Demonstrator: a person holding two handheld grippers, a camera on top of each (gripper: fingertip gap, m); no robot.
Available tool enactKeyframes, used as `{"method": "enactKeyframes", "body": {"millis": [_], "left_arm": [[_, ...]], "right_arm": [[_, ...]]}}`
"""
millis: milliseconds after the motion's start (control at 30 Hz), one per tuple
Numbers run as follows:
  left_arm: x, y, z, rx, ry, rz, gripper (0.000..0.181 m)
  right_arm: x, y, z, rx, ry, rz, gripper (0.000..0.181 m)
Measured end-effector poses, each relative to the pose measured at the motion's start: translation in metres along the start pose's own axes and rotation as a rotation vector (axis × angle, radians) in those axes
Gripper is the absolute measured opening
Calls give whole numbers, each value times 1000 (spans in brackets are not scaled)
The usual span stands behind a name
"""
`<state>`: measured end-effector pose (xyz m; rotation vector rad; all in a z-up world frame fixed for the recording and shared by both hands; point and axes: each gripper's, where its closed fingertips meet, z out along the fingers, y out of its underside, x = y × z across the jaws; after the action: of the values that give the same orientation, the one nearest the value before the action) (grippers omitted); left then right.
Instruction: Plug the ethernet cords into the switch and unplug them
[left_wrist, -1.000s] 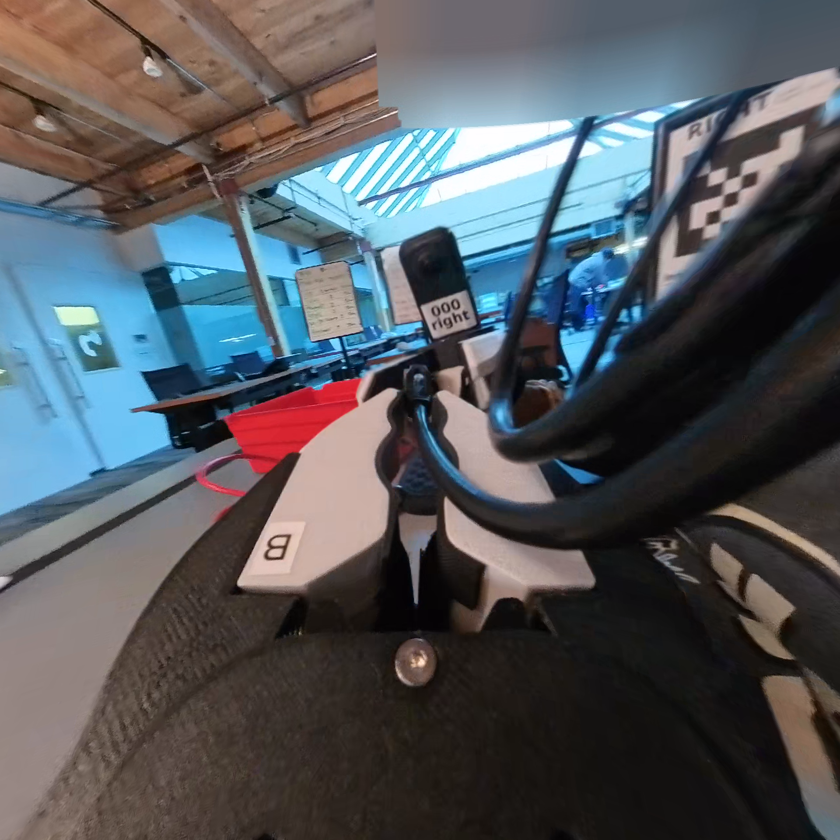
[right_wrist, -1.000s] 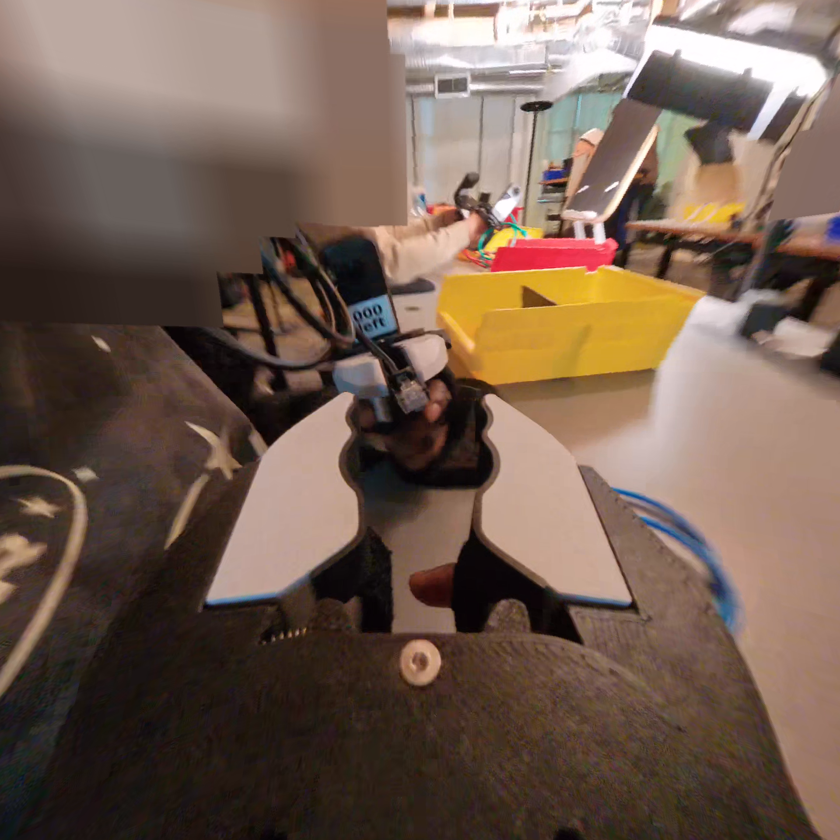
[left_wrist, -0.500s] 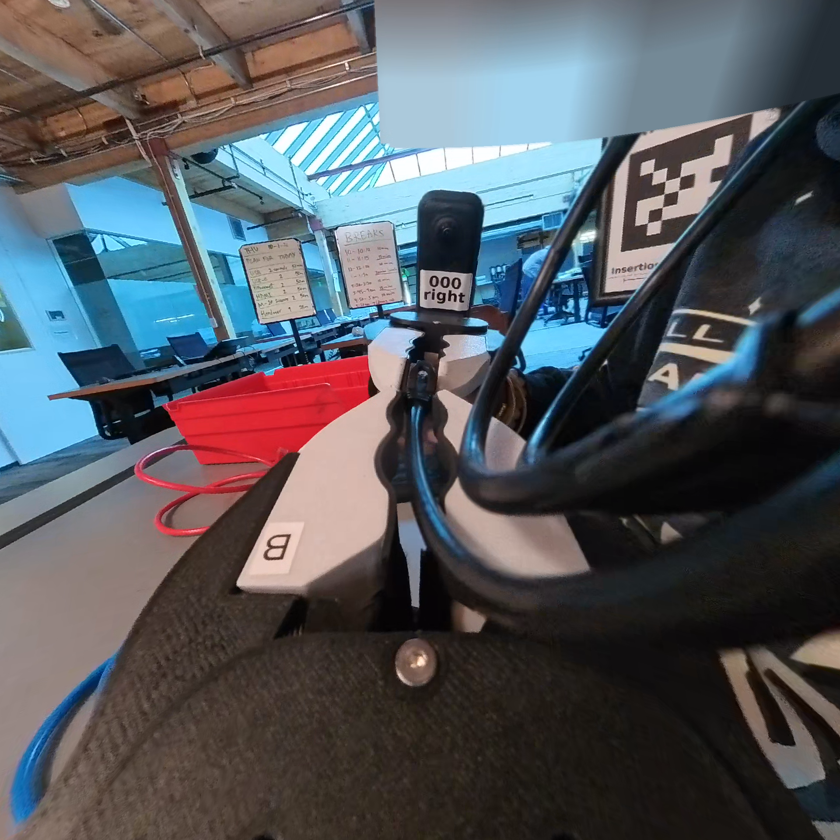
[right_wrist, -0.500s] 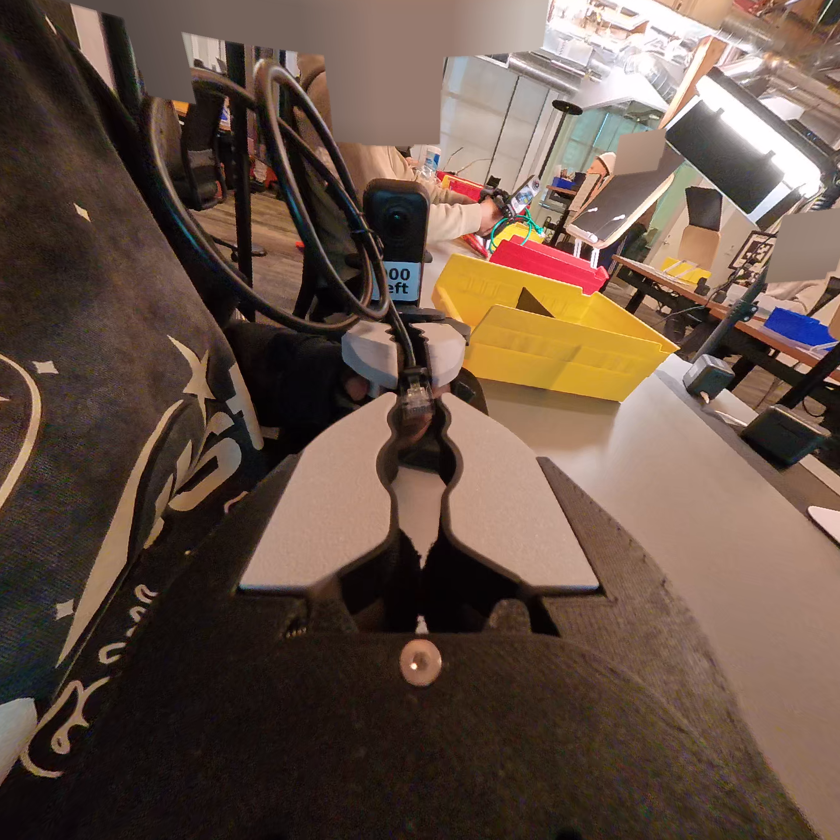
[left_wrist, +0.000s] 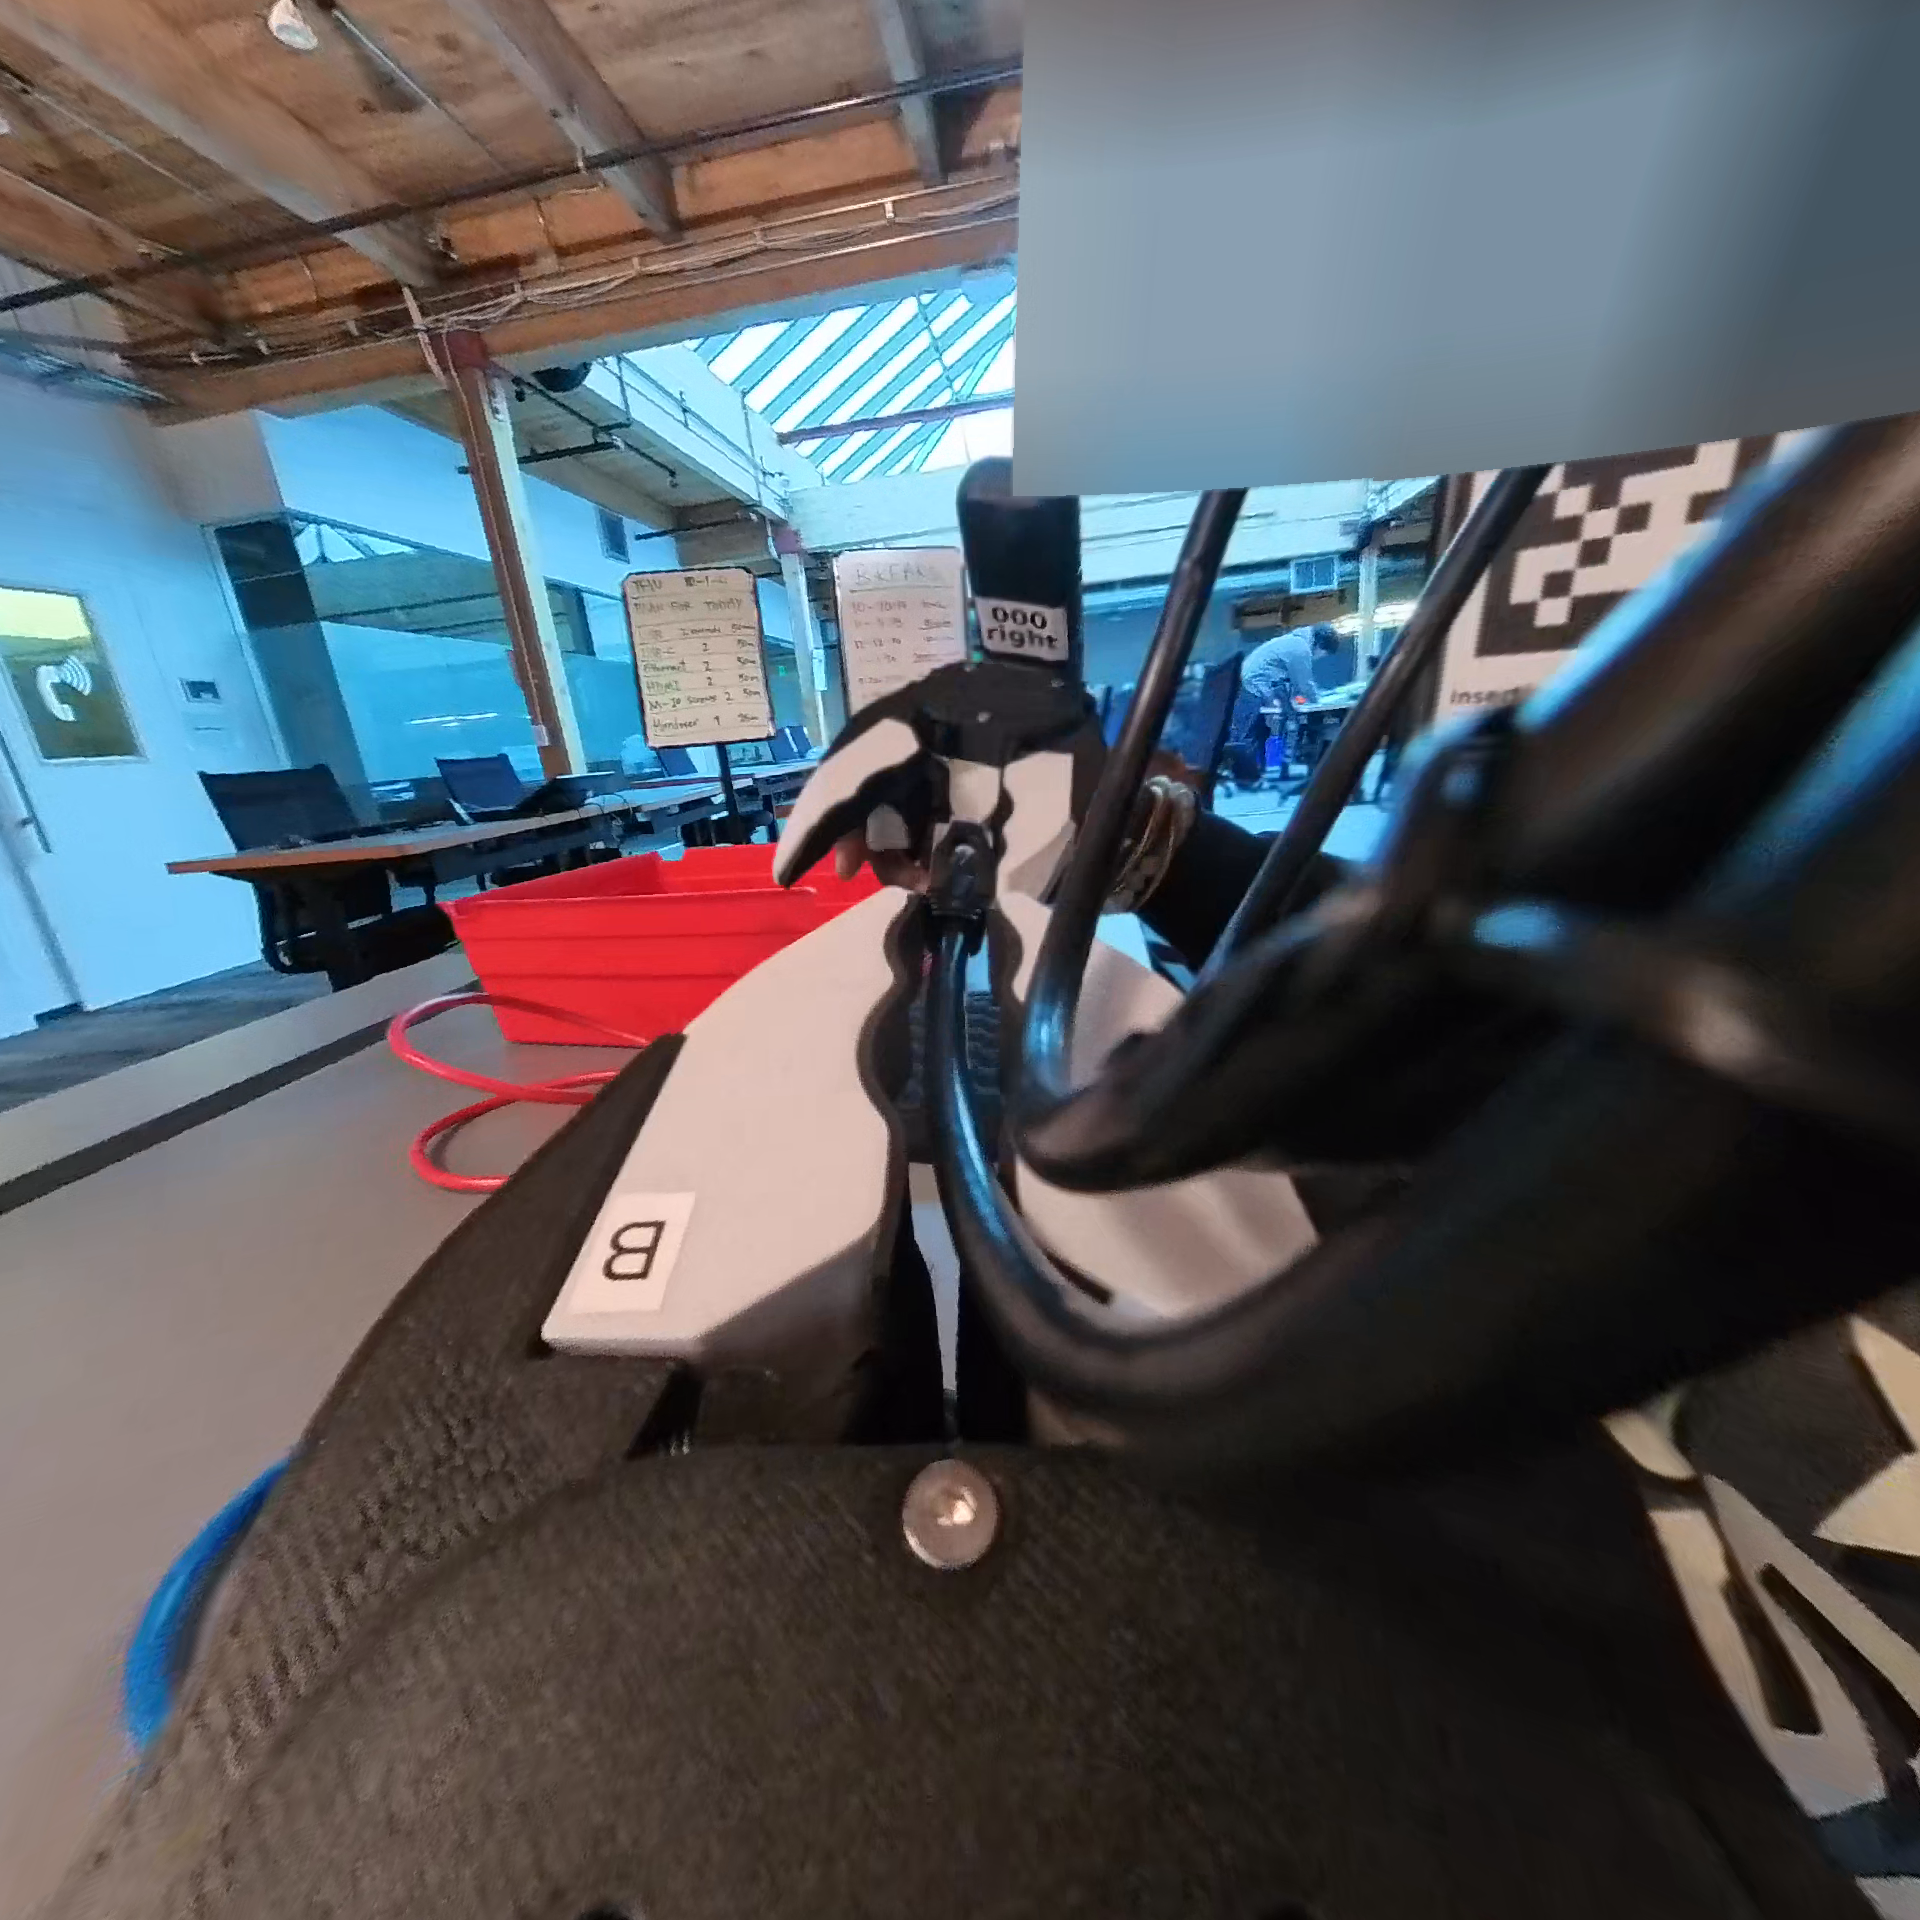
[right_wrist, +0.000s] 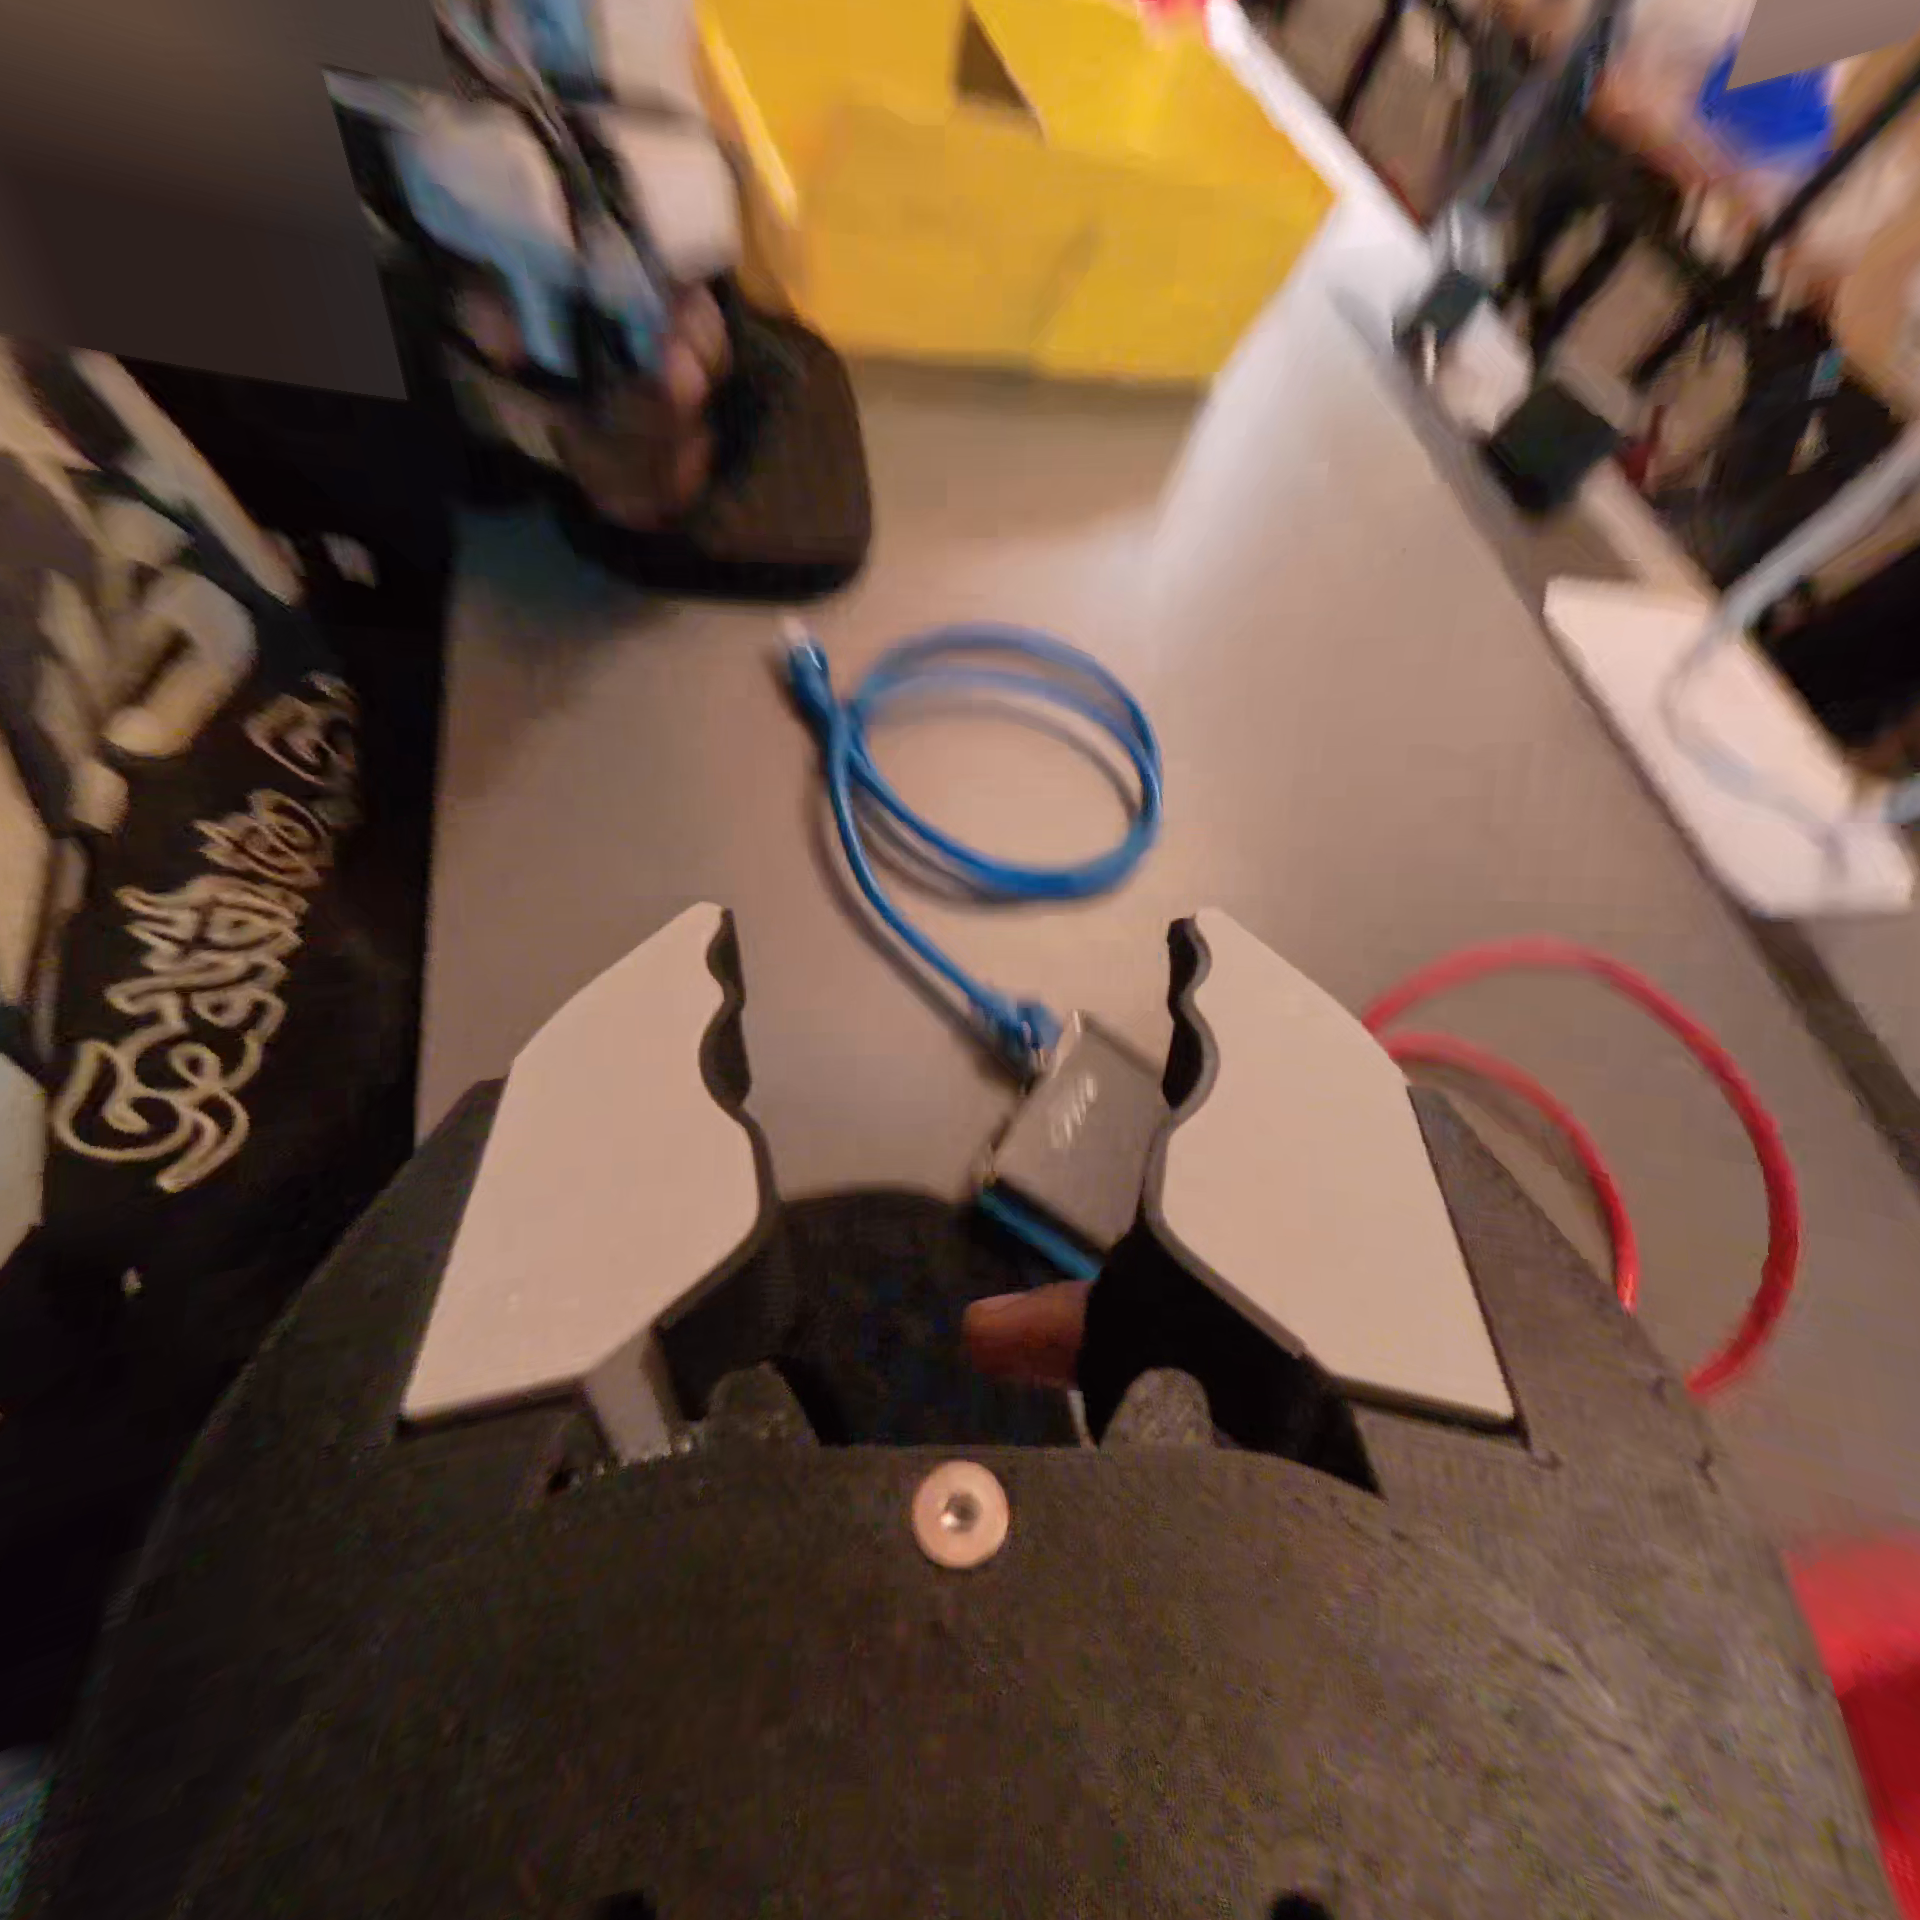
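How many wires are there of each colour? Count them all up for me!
Blue cord: 1 (a blue bit by the switch might be another)
Red cord: 1
Black cord: 1, pinched in the left claw
Total: 3

Blue ethernet cord lies coiled on the table ahead of the right gripper — one end plugged into the small dark switch by its right finger. Black cord sits pinched in the left gripper, plug poking past its tips.
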<state>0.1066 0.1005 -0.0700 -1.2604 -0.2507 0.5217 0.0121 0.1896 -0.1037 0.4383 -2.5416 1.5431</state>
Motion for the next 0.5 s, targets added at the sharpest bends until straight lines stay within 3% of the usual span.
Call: {"method": "enactKeyframes", "body": {"millis": [100, 233, 500], "left_arm": [[-5, 1, -2, -13, -39, 26, 12], [-8, 1, -2, -16, -65, 32, 11], [-15, 7, 3, -54, -170, 88, 10]], "right_arm": [[19, 50, 4, -206, 40, 235, 87], [29, 98, 13, -325, 162, 411, 88], [35, 127, 26, -448, 292, 400, 69]]}}
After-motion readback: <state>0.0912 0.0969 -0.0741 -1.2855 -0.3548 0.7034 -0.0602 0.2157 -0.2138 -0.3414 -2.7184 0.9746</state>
